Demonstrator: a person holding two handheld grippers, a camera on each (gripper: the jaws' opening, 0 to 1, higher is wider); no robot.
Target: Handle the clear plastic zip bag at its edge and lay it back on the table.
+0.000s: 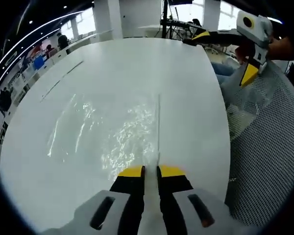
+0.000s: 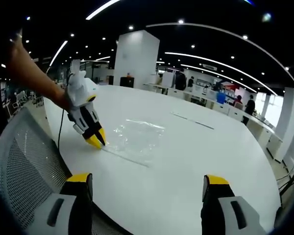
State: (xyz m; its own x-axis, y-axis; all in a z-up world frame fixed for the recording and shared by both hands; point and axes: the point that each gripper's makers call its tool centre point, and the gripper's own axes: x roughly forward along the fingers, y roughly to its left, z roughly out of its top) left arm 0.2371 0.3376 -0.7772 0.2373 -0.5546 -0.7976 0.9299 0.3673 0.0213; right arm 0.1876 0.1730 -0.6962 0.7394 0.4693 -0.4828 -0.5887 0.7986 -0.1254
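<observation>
The clear bag [image 1: 105, 134] lay flat on the white bench [image 1: 186, 88], its zip edge pinched in the clenched left tool [image 1: 150, 171]. The right tool [image 2: 148, 185] hung released, well back from the bag. Laying down looked done; only letting go of the edge remained.

No readable text, label, brand, number or sign in either view; distant background signage too small and blurred to make out.
</observation>
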